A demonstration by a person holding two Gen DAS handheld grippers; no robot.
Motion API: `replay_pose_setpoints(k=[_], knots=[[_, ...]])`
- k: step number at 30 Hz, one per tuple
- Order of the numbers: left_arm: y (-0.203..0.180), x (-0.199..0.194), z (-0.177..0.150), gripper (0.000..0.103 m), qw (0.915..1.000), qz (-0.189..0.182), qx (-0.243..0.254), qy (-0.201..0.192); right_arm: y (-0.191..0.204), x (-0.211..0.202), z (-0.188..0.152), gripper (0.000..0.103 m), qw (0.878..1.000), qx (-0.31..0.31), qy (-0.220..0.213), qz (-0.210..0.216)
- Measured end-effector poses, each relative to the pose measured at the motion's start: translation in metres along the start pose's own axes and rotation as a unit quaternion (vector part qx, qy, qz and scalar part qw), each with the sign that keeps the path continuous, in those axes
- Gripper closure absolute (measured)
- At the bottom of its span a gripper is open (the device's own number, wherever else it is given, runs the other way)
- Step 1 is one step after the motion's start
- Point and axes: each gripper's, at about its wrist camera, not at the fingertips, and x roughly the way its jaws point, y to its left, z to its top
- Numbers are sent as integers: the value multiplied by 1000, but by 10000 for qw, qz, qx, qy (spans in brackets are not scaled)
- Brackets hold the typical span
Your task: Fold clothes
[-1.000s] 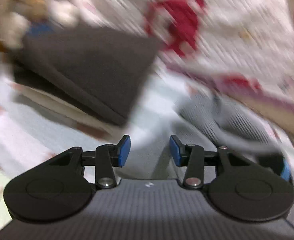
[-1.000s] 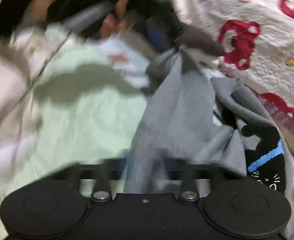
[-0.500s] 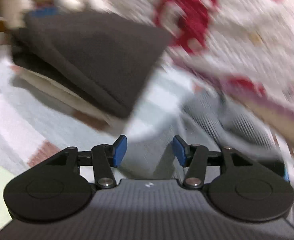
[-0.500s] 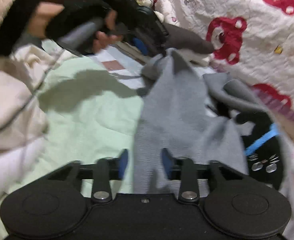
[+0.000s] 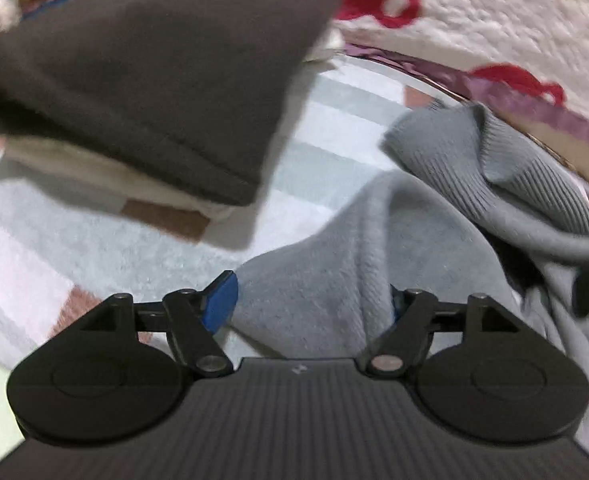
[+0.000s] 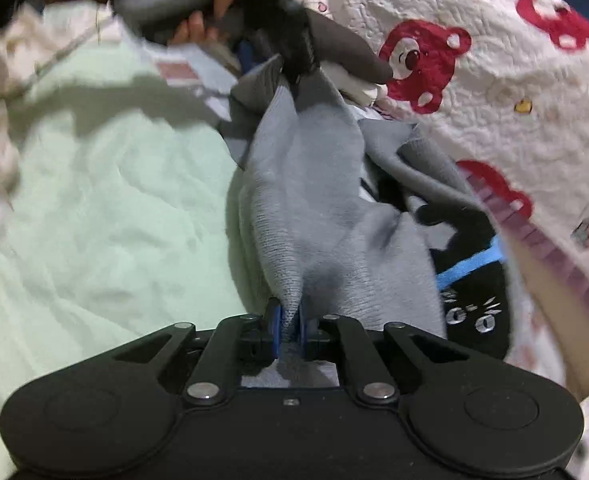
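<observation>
Grey sweater (image 6: 314,208) lying crumpled on the bed (image 6: 106,216), stretched as a long ridge between the two tools, just beside the white quilt with red bears (image 6: 506,92). Right hand-held gripper (image 6: 288,330) clamped on a pinch of the grey knit, blue pads pressed against the fold after jaws just closing. From that view, left hand-held gripper (image 6: 294,60) at the far end of the ridge, carried by a hand (image 6: 198,20) at the top of the picture, fabric bunched right at its tip. In the left wrist view, left hand-held gripper (image 5: 308,306) standing wide, jaws just opening, a fold of the grey sweater (image 5: 334,280) lying between the fingers; left blue pad (image 5: 220,300) bare and clear of the cloth, right pad mostly covered by the fabric, contact there impossible to tell. Ribbed cuff or hem (image 5: 494,160) curled up to the right. Black cat print with a blue collar (image 6: 470,280) showing on the sweater near the quilt's edge. Folded dark brown garment (image 5: 154,72) stacked on a pale folded piece (image 5: 94,176) on the striped part of the bed, well apart from the sweater.
</observation>
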Motion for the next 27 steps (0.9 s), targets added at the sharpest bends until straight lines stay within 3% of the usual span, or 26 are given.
replay_pose_setpoints(k=[1, 3, 6, 10, 11, 12, 13, 15, 16, 17, 19, 21, 24, 27], knots=[[3, 1, 0, 41, 9999, -2, -89, -46, 1, -1, 0, 89, 10000, 46, -38, 35], [0, -3, 1, 86, 9997, 18, 117, -215, 6, 0, -2, 66, 10000, -53, -45, 12], [-15, -21, -1, 88, 9948, 282, 783, -595, 8, 6, -3, 58, 9999, -103, -54, 72], [-27, -65, 0, 88, 9818, 562, 1395, -1163, 8, 15, -3, 62, 9993, -348, -108, 27], [-27, -78, 2, 89, 9789, 579, 1477, -1286, 8, 15, -3, 84, 9990, -424, -122, 50], [-26, -92, 4, 89, 9769, 587, 1522, -1377, 5, 14, -2, 92, 9992, -363, -144, 92], [-24, -105, 5, 89, 9749, 596, 1567, -1467, 2, 13, -1, 93, 9994, -286, -166, 137], [-21, -131, 8, 94, 9708, 647, 1668, -1600, -12, 1, 1, 94, 9980, 241, -354, 455], [-20, -146, 11, 95, 9674, 750, 1753, -1669, -23, -6, 2, 94, 9934, 703, -393, 813], [-18, -161, 11, 97, 9628, 863, 1849, -1771, -35, -13, 4, 93, 9849, 1182, -427, 1189], [-14, -193, 9, 97, 9518, 1077, 2043, -2016, -58, -34, 3, 92, 9568, 2106, -537, 1930], [-7, -211, 5, 97, 9469, 1195, 2163, -2057, -64, -48, 3, 92, 9550, 2042, -665, 2047], [1, -200, -4, 97, 9412, 1520, 2432, -1787, -59, -44, 3, 92, 9639, 1683, -625, 1965], [9, -192, -12, 98, 9382, 1689, 2537, -1638, -61, -30, -3, 92, 9502, 1971, -566, 2347]])
